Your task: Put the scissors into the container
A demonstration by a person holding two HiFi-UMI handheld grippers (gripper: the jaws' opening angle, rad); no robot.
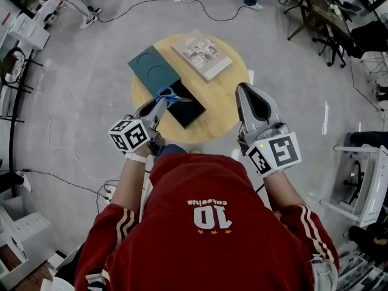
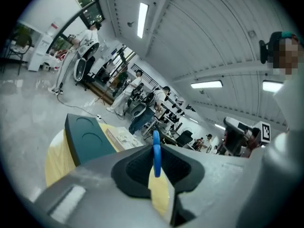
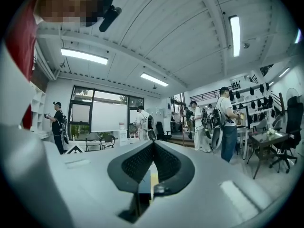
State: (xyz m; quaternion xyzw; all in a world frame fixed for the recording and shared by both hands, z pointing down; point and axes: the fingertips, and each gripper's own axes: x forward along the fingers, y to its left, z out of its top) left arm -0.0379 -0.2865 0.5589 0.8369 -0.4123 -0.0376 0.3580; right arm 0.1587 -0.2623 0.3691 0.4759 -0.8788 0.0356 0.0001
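Observation:
Blue-handled scissors (image 1: 166, 95) are pinched in my left gripper (image 1: 161, 102), which is shut on them; the blades point right over the black open container (image 1: 190, 110). In the left gripper view the blue handle (image 2: 156, 156) stands upright between the pads. A teal lid (image 1: 153, 66) with two round dents adjoins the container's far-left end, and it also shows in the left gripper view as a teal lid (image 2: 87, 139). My right gripper (image 1: 245, 90) hangs at the table's right edge, shut and with nothing in it; its pads (image 3: 163, 161) meet at the tips.
The round wooden table (image 1: 223, 111) also holds a book (image 1: 202, 57) at the back. Cables (image 1: 136, 5) trail over the grey floor. Chairs and desks (image 1: 324, 17) stand at the far right, a white rack (image 1: 364, 183) at the right.

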